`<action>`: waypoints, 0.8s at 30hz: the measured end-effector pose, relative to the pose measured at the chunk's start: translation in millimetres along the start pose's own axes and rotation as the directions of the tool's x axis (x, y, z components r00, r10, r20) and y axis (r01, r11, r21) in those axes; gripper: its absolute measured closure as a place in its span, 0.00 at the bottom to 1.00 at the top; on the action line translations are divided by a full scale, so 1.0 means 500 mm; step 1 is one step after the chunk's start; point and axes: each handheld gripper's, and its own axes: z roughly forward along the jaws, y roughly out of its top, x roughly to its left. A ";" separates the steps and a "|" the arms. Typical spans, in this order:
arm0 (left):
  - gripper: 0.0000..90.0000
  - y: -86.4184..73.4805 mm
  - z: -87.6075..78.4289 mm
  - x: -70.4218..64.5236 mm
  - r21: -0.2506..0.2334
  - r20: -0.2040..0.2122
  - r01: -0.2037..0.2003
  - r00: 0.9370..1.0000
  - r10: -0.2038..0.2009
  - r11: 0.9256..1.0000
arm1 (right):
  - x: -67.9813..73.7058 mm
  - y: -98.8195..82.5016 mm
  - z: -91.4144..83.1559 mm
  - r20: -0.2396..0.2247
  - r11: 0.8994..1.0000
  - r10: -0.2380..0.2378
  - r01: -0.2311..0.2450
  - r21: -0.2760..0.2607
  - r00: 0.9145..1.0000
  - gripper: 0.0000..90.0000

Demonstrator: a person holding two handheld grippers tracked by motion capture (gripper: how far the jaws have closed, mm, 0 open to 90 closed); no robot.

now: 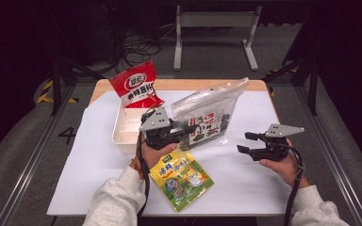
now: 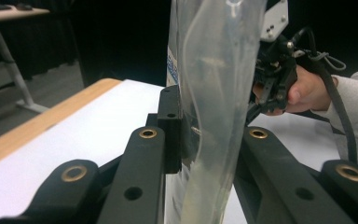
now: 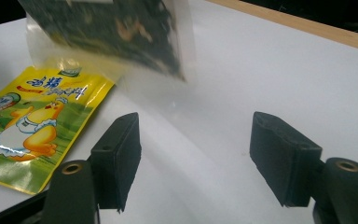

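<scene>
1. High view, landmark: the white tray (image 1: 122, 131) at the left of the surface (image 1: 245, 174). A red snack bag (image 1: 135, 85) leans at the tray's far end.
2. Just right of the tray, the left tool (image 1: 185, 129) pinches the clear seaweed bag (image 1: 212, 110) at its lower left corner. The bag stands tilted, its top edge rising away from the tray, and seems lifted off the surface.
3. Left gripper view: the bag's clear film (image 2: 214, 93) runs upright between the two black jaws, which press together on it. The film creases at the grip, so it is judged thin, soft and slippery.
4. Nearer the person than the tray lies a flat yellow sachet (image 1: 183, 179) with a chick printed on it, untouched.
5. Well right of the tray, the right tool (image 1: 244, 142) is spread with nothing between its jaws. In the right gripper view, the right tool (image 3: 196, 158) hovers apart from the bag's lower edge (image 3: 116, 28).
6. Handling judgement: the bag looks light and floppy and its dried contents brittle. The sealed margin or a corner is the safest hold. Squeezing the dark middle could crush the contents.
</scene>
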 end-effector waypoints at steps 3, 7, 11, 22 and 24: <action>0.87 0.008 -0.027 0.008 -0.003 -0.026 -0.017 1.000 0.017 1.000 | 0.002 -0.004 0.000 0.002 1.000 0.001 -0.001 0.010 1.000 0.37; 0.87 0.014 -0.070 0.027 -0.007 -0.071 -0.028 0.997 0.027 1.000 | 0.003 -0.009 0.001 0.011 1.000 0.001 -0.001 0.022 1.000 0.36; 0.87 0.017 -0.098 0.038 -0.003 -0.095 -0.030 0.995 0.029 1.000 | 0.006 -0.012 0.003 0.012 1.000 0.001 -0.001 0.030 1.000 0.35; 0.87 0.028 -0.196 0.103 -0.004 -0.163 -0.062 0.985 0.061 0.998 | 0.016 -0.020 0.015 0.002 0.998 -0.004 0.004 0.055 1.000 0.35; 0.87 0.029 -0.207 0.114 -0.005 -0.164 -0.065 0.984 0.063 0.998 | 0.018 -0.021 0.016 0.001 0.998 -0.005 0.005 0.060 1.000 0.35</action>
